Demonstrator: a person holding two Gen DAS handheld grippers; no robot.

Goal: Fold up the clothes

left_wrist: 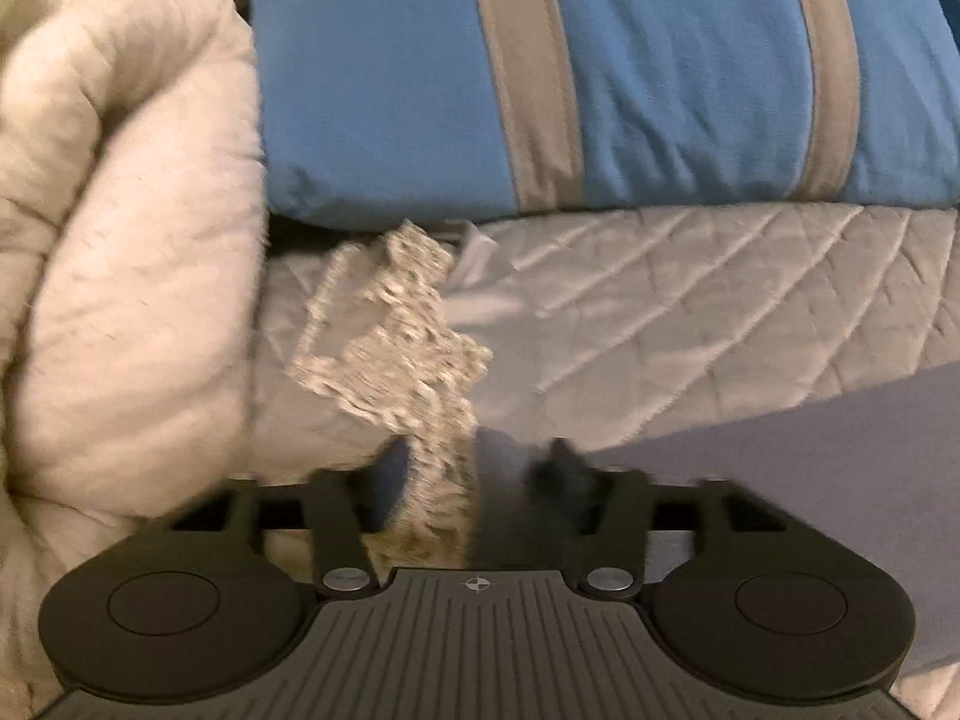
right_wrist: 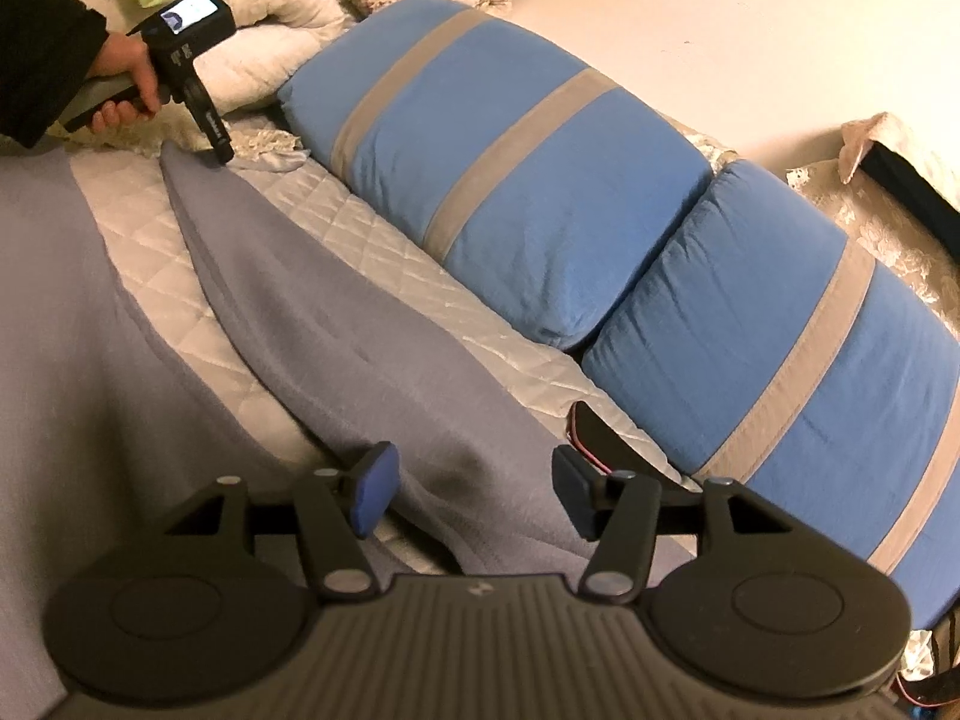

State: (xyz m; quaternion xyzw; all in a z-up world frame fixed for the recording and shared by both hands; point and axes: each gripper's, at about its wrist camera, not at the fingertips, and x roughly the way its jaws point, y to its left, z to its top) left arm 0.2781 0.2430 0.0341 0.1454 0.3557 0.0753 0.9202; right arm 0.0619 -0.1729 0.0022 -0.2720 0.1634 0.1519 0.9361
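two blue pillows with grey bands (right_wrist: 522, 180) line the far edge of the white quilted mattress cover (right_wrist: 360, 228), and a cream fluffy blanket (left_wrist: 120, 240) is bunched beside the left gripper (left_wrist: 474, 468). beige lace trim (left_wrist: 408, 330) hangs blurred between its parted jaws. the right gripper (right_wrist: 474, 492) gapes over the grey-blue fleece garment (right_wrist: 336, 324), gripping nothing.

Warm, dim indoor light falls on both fisheye views, whose edges bow and darken at the corners. Motion blur smears the left wrist view, worst on the lace trim (left_wrist: 396, 348) at centre; soft shadow pools at 5 o'clock.
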